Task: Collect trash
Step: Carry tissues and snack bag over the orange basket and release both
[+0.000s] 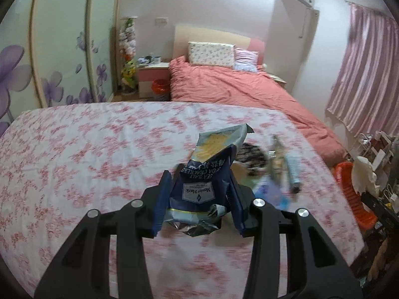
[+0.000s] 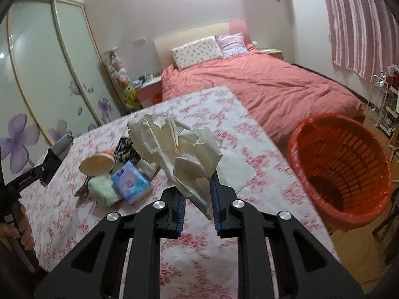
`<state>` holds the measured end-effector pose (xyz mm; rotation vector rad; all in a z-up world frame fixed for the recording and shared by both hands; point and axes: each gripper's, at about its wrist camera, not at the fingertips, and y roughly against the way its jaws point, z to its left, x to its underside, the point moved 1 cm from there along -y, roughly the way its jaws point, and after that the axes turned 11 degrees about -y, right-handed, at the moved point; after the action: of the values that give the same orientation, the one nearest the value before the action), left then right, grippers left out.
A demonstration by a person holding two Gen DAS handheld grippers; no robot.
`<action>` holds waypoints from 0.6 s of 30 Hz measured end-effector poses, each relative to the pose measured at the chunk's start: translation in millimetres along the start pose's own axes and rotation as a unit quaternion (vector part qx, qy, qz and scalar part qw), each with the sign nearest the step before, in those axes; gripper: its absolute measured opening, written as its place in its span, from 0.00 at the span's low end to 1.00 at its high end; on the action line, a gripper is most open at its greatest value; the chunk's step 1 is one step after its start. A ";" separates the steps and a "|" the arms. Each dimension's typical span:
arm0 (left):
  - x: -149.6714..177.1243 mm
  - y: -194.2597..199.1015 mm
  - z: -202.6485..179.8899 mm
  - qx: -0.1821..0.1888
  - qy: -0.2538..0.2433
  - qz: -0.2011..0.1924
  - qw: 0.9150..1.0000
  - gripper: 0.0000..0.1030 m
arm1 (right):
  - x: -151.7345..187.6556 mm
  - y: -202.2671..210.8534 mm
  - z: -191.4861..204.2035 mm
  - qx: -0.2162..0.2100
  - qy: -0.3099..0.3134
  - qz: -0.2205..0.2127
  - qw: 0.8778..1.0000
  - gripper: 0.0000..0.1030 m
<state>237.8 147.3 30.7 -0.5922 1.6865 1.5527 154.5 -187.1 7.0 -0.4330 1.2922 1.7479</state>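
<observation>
Pink-and-white floral cloth [image 1: 74, 164] covers the flat work surface across both views; it lies smooth, with clutter gathered toward its right-hand side. Beyond it stands a bed under a salmon-pink quilt [image 2: 261, 84], with a floral pillow [image 1: 212, 53] and a smaller lilac pillow [image 1: 246, 59] against a cream headboard [image 2: 192, 33]. Frosted sliding wardrobe doors printed with purple flowers [image 1: 62, 49] fill the left wall. Pink striped curtains [image 1: 361, 79] hang at right. A pink-and-white bedside cabinet [image 1: 153, 79] sits in the far corner.

Left gripper [image 1: 199, 194]: jaws closed on a crumpled dark blue and pale blue cracker packet [image 1: 204, 179], held clear above the cloth.

Right gripper [image 2: 198, 199]: jaws nearly together, pinching a crumpled wad of cream-white tissue paper [image 2: 174, 144], which stands up from the pads above the surface.

On the cloth in the right wrist view lie a tipped round cream-coloured tub with an orange rim [image 2: 97, 163], a pale green rolled cloth [image 2: 103, 193], a blue pocket-tissue pack [image 2: 131, 182], a black-and-white patterned pouch [image 2: 124, 149] and a flat white sheet of paper [image 2: 237, 172], all close together.

An orange-red slotted plastic basket lined with a red bag [image 2: 339, 172] stands on the wooden floor [image 2: 354, 246] just beside the surface's right edge. A white wire rack [image 2: 379, 99] stands further back.
</observation>
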 end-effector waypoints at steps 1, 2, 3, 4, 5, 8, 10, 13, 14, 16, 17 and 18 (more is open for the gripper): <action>-2.0 1.8 -7.3 0.005 -0.002 -0.003 1.000 0.42 | -2.5 3.0 -3.8 0.001 -0.003 -0.006 1.000 0.18; -5.6 4.5 -19.6 0.014 -0.003 -0.006 1.000 0.42 | -6.7 7.9 -9.8 0.004 -0.009 -0.015 1.000 0.18; -7.0 5.5 -27.0 0.019 -0.004 -0.009 1.000 0.42 | -8.5 10.2 -12.9 0.006 -0.012 -0.019 1.000 0.18; -10.4 7.3 -39.1 0.029 -0.006 -0.012 0.999 0.42 | -10.9 13.0 -17.0 0.009 -0.016 -0.025 1.000 0.18; -12.2 8.1 -46.6 0.034 -0.007 -0.014 0.999 0.42 | -14.3 16.5 -23.2 0.013 -0.022 -0.032 0.999 0.18; -18.1 9.1 -78.7 0.058 -0.015 -0.020 0.998 0.42 | -22.4 26.8 -40.9 0.026 -0.037 -0.052 0.998 0.18; -20.3 9.1 -102.7 0.074 -0.022 -0.023 0.997 0.43 | -29.3 32.8 -56.6 0.038 -0.050 -0.068 0.996 0.18; -24.6 6.1 -142.8 0.107 -0.032 -0.024 0.993 0.43 | -34.2 36.9 -75.0 0.051 -0.066 -0.081 0.993 0.18; -26.1 3.3 -161.8 0.123 -0.036 -0.022 0.992 0.43 | -37.1 38.3 -85.8 0.059 -0.075 -0.085 0.992 0.18; -26.8 -1.2 -183.5 0.141 -0.043 -0.019 0.989 0.43 | -39.8 38.2 -99.7 0.067 -0.087 -0.090 0.990 0.18; -27.4 -4.3 -199.4 0.152 -0.049 -0.017 0.987 0.43 | -41.2 37.1 -106.0 0.071 -0.093 -0.091 0.989 0.18; -27.7 -7.8 -213.2 0.162 -0.055 -0.014 0.985 0.43 | -42.5 36.5 -112.3 0.074 -0.099 -0.093 0.988 0.18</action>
<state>214.5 -66.2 42.6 -0.3520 1.7868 1.2313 123.2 -308.5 14.2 -0.2774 1.1898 1.4895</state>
